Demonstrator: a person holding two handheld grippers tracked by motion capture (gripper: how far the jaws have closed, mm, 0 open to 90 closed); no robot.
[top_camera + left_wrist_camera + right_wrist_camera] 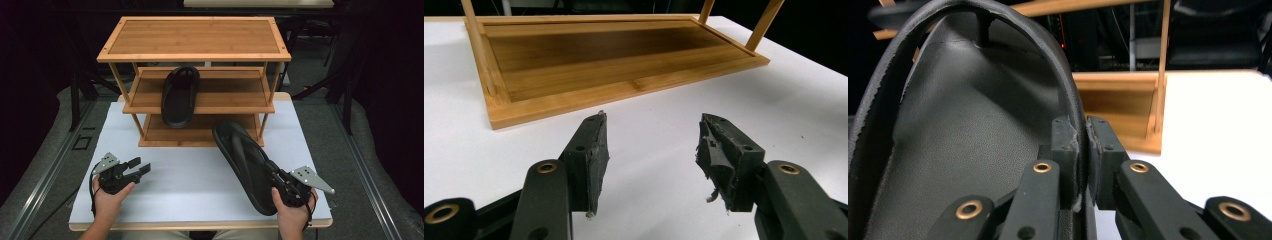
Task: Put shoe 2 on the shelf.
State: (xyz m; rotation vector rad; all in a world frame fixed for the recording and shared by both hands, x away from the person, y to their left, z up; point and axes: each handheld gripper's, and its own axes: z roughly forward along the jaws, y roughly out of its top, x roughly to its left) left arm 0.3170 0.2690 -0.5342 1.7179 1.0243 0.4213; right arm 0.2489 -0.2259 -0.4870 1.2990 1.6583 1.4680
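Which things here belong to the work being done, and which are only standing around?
Seem part of the work:
- black rubber sandal clamped by its edge in the right gripper
- second black sandal on the middle shelf
- three-tier bamboo shoe rack
- left gripper, open, over the white table

Just around:
- dark metal frames behind the table

Three-tier bamboo shelf rack (pixel 194 50) sits at the far middle of the white desk (pixel 190 185). One black rubber flip-flop (pixel 179 96) lies on the rack's middle shelf, left of centre. Second black flip-flop (pixel 245 162) is in front of the rack's right end, clamped in the right gripper (pixel 276 176). Left gripper (pixel 142 169) is in front of the rack's left end, jaws apart.
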